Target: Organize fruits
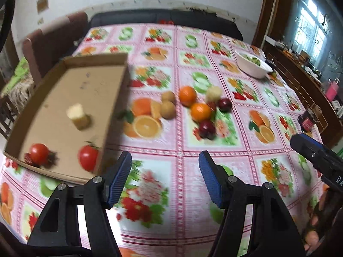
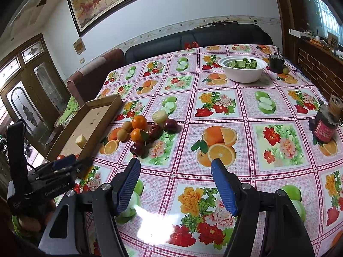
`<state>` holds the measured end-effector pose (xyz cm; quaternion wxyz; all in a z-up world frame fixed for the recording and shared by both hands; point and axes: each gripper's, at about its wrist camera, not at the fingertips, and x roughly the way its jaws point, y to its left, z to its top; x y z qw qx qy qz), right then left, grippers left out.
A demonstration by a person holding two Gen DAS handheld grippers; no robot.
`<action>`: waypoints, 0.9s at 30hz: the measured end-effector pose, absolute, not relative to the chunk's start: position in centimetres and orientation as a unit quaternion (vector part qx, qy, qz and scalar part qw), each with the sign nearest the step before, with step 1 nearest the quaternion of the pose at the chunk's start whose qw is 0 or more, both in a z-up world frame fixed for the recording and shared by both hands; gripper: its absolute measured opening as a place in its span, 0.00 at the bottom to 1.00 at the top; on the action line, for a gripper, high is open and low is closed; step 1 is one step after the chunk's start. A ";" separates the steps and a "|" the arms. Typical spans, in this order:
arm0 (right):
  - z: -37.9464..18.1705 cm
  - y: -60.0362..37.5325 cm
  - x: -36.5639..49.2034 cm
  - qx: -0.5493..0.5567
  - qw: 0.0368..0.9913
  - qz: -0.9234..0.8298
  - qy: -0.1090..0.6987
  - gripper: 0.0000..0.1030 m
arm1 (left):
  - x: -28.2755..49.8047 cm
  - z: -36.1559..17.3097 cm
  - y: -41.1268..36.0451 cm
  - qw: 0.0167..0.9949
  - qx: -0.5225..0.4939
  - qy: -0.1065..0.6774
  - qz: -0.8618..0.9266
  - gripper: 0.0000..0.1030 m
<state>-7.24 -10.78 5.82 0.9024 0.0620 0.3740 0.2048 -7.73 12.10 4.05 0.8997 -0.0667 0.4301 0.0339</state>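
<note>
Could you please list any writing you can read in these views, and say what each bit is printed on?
"DA": white letters, cut off at the frame edge, on the right gripper.
White lettering on the left gripper: too blurred to read.
Red label on the jar: too small to read.

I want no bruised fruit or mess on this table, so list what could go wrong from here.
1. The loose fruits sit packed together: reaching for an orange could knock a dark red fruit or a brown fruit rolling.
2. A tomato lies against the cardboard tray's near wall; the open left gripper close beside it could bump the tray.
3. The printed tablecloth shows oranges, easily mistaken for real ones.
</note>
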 end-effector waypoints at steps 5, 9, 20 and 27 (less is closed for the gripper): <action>5.6 -10.5 -6.2 0.055 0.901 0.207 0.376 0.68 | -6.3 3.1 10.7 0.884 -0.074 0.460 0.021 0.63; 5.1 -9.7 -3.8 0.040 0.895 0.215 0.388 0.67 | -5.5 2.8 10.1 0.882 -0.083 0.464 0.005 0.63; 1.7 -5.5 3.3 0.010 0.864 0.253 0.435 0.49 | -2.3 1.4 9.5 0.874 -0.093 0.476 -0.016 0.62; 0.3 -3.0 6.7 -0.024 0.854 0.258 0.451 0.48 | -0.2 0.8 9.1 0.871 -0.100 0.479 -0.038 0.62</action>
